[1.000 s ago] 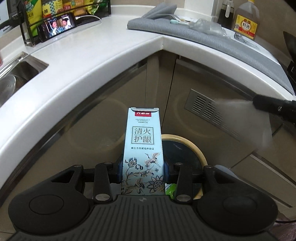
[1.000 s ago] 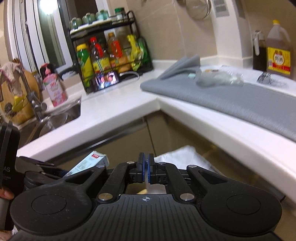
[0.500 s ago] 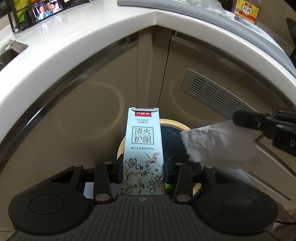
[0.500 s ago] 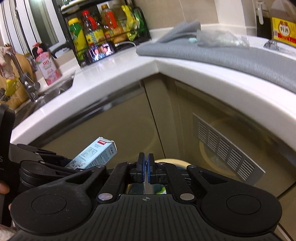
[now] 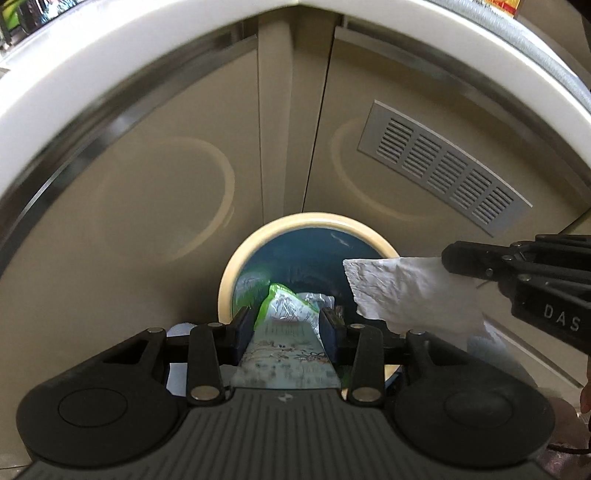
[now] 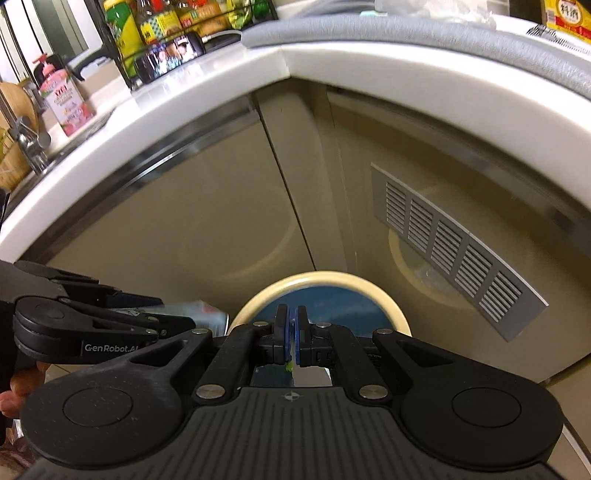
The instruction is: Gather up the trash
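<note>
A round bin (image 5: pixel 306 218) with a cream rim and blue liner stands on the floor by the cabinet corner. A green packet (image 5: pixel 280 302) lies inside it. My left gripper (image 5: pixel 288 317) is above the bin's near edge, shut on a pale blue floral box (image 5: pixel 288 362). The box looks blurred and foreshortened between the pads. My right gripper (image 5: pixel 448 260) comes in from the right, shut on a white tissue (image 5: pixel 406 288) hanging over the bin's right rim. In the right wrist view the pads (image 6: pixel 291 339) are pressed together above the bin (image 6: pixel 321 277). The left gripper (image 6: pixel 177 325) and box (image 6: pixel 203 314) are at the left.
Beige cabinet doors meet in a corner behind the bin, with a grey vent grille (image 5: pixel 443 166) on the right door. The white countertop edge (image 6: pixel 280 62) overhangs above. It carries a bottle rack (image 6: pixel 177 22), a pink soap bottle (image 6: pixel 66 103) and a grey mat (image 6: pixel 406 33). A faucet (image 6: pixel 31 142) is at the left.
Both grippers have sunk below the counter toward the bin. The tissue has come in over the bin's right rim. The box now looks shorter and blurred between the left pads.
</note>
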{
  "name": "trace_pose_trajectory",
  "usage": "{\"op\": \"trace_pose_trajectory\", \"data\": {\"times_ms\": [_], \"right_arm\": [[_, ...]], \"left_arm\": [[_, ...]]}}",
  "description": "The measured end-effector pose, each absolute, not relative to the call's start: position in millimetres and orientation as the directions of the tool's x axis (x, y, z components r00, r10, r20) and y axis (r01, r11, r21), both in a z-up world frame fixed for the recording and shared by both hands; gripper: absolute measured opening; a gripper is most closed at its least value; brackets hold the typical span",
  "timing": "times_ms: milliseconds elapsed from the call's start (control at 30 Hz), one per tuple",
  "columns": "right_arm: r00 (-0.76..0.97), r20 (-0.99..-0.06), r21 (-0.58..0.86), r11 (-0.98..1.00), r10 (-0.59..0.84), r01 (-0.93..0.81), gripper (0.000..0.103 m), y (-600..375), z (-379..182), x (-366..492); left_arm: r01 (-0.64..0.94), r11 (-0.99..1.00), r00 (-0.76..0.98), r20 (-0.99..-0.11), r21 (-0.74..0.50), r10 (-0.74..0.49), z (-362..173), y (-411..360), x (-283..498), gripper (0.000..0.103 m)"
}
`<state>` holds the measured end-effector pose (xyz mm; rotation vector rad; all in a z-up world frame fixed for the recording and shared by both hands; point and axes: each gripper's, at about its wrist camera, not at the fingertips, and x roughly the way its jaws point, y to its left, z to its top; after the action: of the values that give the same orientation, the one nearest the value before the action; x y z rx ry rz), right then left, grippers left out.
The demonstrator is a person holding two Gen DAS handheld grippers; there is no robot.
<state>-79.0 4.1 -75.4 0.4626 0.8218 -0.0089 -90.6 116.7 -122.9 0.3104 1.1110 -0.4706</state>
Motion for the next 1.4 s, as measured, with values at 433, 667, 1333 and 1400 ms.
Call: {"op": "trace_pose_trajectory", "data": {"times_ms": [433, 667, 1333, 1400], "right_arm": [[0.575, -0.799, 0.356, 0.909, 0.177, 0.215, 0.003, 10.5, -112.9, -56.8], [0.514, -0.840, 0.331, 0.915, 0.175, 0.230, 0.004, 11.8, -129.3, -45.3], [0.441, -0.889, 0.274, 0.915, 0.123, 0.296, 0.057, 11.1, -141.0, -39.6], [0.442, -0.889, 0.274, 0.914, 0.123, 0.298, 0.059, 9.9, -137.6, -43.1]], "left_arm": [[0.512, 0.859, 0.284, -0.947, 0.015, -0.153, -168.4, 100.3, -71.1, 0.044], [0.513, 0.858, 0.249, -0.961, 0.026, -0.119, -191.9, 93.1, -61.1, 0.044], [0.484, 0.871, 0.224, -0.974, 0.087, -0.028, -211.8, 93.6, -51.0, 0.103], [0.493, 0.864, 0.233, -0.972, 0.101, -0.020, -208.1, 94.8, -56.2, 0.103]]}}
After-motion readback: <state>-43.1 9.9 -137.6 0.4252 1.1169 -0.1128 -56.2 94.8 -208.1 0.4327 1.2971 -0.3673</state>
